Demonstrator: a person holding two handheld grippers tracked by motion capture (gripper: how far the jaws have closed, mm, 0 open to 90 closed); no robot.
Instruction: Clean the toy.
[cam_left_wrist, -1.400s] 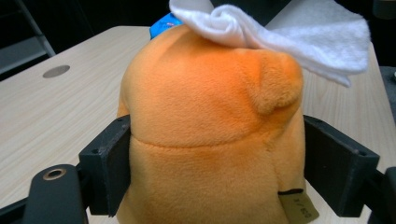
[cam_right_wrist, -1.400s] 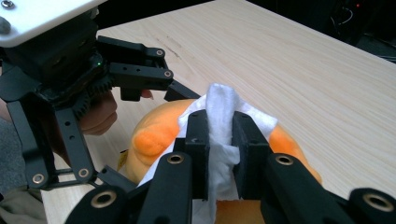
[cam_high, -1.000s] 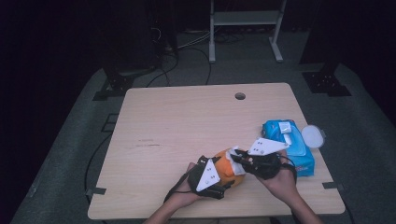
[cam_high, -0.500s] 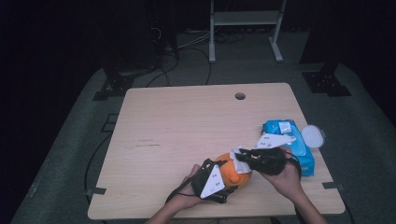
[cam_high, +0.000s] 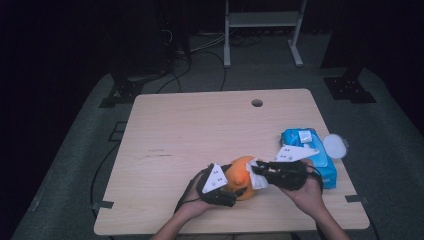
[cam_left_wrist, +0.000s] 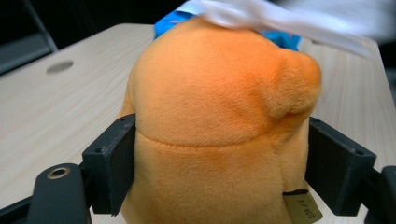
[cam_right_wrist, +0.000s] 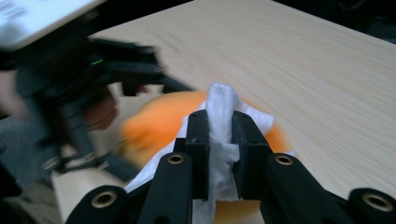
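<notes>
An orange plush toy (cam_high: 241, 172) sits near the table's front edge. My left gripper (cam_high: 227, 186) is shut on the plush toy (cam_left_wrist: 219, 126), its black jaws pressing both flanks. My right gripper (cam_high: 256, 172) is shut on a white wipe (cam_right_wrist: 220, 116) bunched between its jaws. The wipe (cam_high: 256, 175) rests against the toy's right side, and in the left gripper view it streaks across the toy's top as the wipe (cam_left_wrist: 280, 21). In the right gripper view the plush toy (cam_right_wrist: 159, 121) lies blurred under the wipe, with the left gripper (cam_right_wrist: 98, 84) beyond it.
A blue pack of wipes (cam_high: 305, 150) lies at the table's right, just behind my right hand. A round white lid (cam_high: 335, 146) sits by the right edge. The table (cam_high: 200, 130) has a cable hole (cam_high: 257, 103) at the back.
My right gripper has slid left with the wipe, from beside the blue pack onto the plush toy. The left gripper keeps its hold in place.
</notes>
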